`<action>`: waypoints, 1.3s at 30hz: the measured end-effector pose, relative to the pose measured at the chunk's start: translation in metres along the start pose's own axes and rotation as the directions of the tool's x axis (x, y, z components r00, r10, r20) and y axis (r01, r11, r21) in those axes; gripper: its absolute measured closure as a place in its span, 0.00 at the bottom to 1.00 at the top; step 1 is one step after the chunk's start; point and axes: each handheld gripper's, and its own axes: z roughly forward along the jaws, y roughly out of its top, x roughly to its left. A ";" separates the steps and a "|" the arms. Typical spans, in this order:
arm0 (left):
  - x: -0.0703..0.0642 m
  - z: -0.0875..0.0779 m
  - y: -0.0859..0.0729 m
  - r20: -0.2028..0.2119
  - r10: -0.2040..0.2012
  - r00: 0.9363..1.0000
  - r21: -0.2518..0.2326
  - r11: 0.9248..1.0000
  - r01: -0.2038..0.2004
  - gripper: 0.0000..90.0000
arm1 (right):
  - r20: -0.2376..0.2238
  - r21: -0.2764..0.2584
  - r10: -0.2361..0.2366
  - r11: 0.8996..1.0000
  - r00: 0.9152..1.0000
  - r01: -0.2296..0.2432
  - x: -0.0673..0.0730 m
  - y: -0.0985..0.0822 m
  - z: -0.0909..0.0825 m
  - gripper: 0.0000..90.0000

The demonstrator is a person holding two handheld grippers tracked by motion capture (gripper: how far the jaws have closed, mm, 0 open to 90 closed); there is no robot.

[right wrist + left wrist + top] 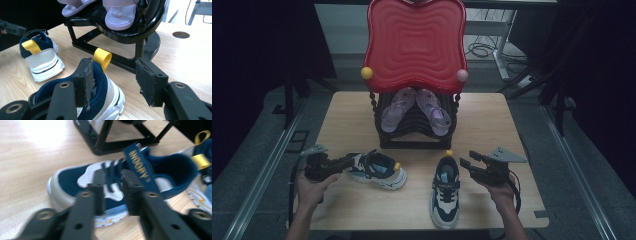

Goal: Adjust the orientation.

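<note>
- Left gripper (pixel 346 162): jaws parted, holding nothing, tips over left sneaker (pixel 378 170), mesh navy-and-white, near table (pixel 492 120) edge.
- Right gripper (pixel 467 166): jaws spread wide, empty, just beside right sneaker (pixel 445 192); bare wood around.

The person's left hand (pixel 312 186) grips the left gripper (pixel 346 161) from behind, forearm coming in from the bottom edge, the black jaws pointing level toward the right. In the left gripper view its jaws stand a narrow gap apart, nothing pressed between the pads. The right hand (pixel 503 192) holds the right gripper (pixel 466 163) pointing left, jaws spread wide with bare pads.
</note>
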 end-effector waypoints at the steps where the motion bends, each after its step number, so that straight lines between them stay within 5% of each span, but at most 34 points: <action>1: -0.004 -0.002 0.004 0.000 0.010 1.000 -0.012 1.000 -0.010 0.73 | -0.001 -0.001 0.001 1.000 1.000 -0.001 0.000 0.000 0.000 0.54; 10: -0.036 -0.004 0.025 0.016 0.092 0.996 -0.028 0.995 -0.091 0.59 | -0.045 -0.031 -0.018 0.999 0.999 0.017 0.013 0.015 0.002 0.56; 16: -0.048 -0.002 0.027 0.019 0.120 0.993 -0.029 0.992 -0.120 0.55 | -0.104 -0.017 -0.037 0.999 0.994 0.035 0.025 0.025 0.010 0.67; 23: -0.047 -0.005 0.022 0.022 0.110 0.994 -0.022 0.994 -0.109 0.53 | -0.178 0.014 -0.093 0.995 0.980 0.097 0.048 0.042 0.024 0.90; 39: -0.043 -0.013 0.018 0.022 0.101 0.995 -0.031 0.995 -0.100 0.51 | -0.285 0.086 -0.093 0.989 0.954 0.122 0.093 0.058 0.082 1.00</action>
